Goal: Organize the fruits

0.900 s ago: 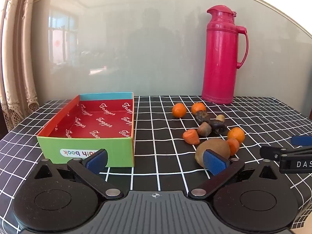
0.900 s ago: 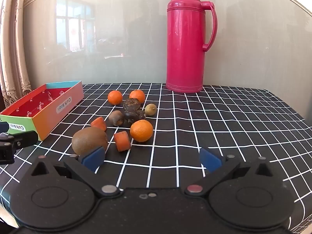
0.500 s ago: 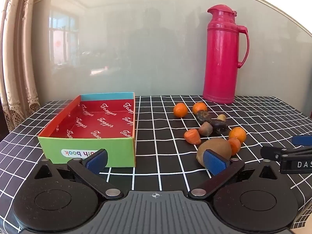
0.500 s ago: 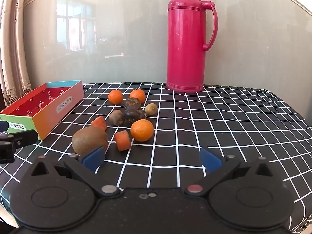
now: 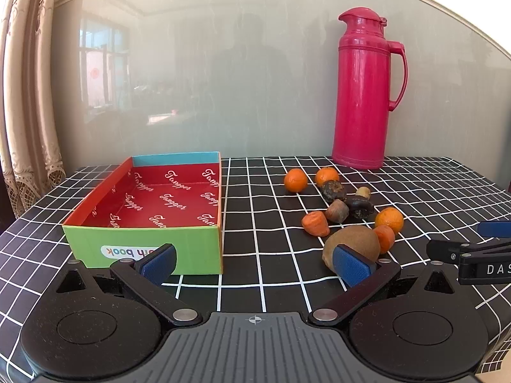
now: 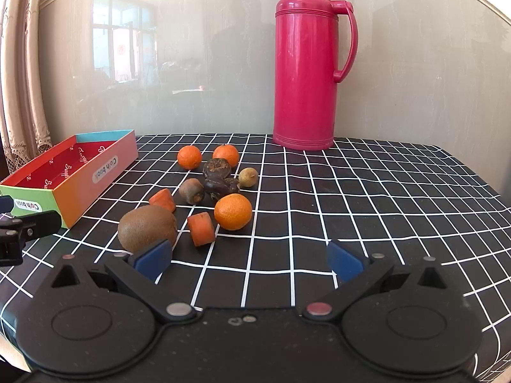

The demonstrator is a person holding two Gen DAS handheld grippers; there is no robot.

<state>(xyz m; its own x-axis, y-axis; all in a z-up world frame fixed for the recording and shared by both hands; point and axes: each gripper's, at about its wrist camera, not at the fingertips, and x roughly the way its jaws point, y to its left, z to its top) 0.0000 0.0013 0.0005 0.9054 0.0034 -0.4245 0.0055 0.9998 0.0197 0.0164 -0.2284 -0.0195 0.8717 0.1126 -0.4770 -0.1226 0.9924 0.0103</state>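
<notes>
The left gripper (image 5: 254,263) is hovering low over the checked tablecloth (image 5: 255,233), jaws spread wide and holding nothing; the kiwi (image 5: 351,246) is lying just behind its right blue pad. The right gripper (image 6: 249,260) is gaping equally wide and empty, the kiwi (image 6: 147,227) sitting just past its left pad, with oranges and carrot pieces clustering beyond. The box (image 5: 143,223), printed "Tanger" inside and labelled "Cloth book", is sitting left of the fruit.

Pink thermos (image 6: 306,63) upright at back of counter (image 6: 383,198), handle to right. Black white-grid cloth covers counter. Beige curtain (image 5: 22,95) at left. Glossy wall panel (image 5: 223,63) behind.
</notes>
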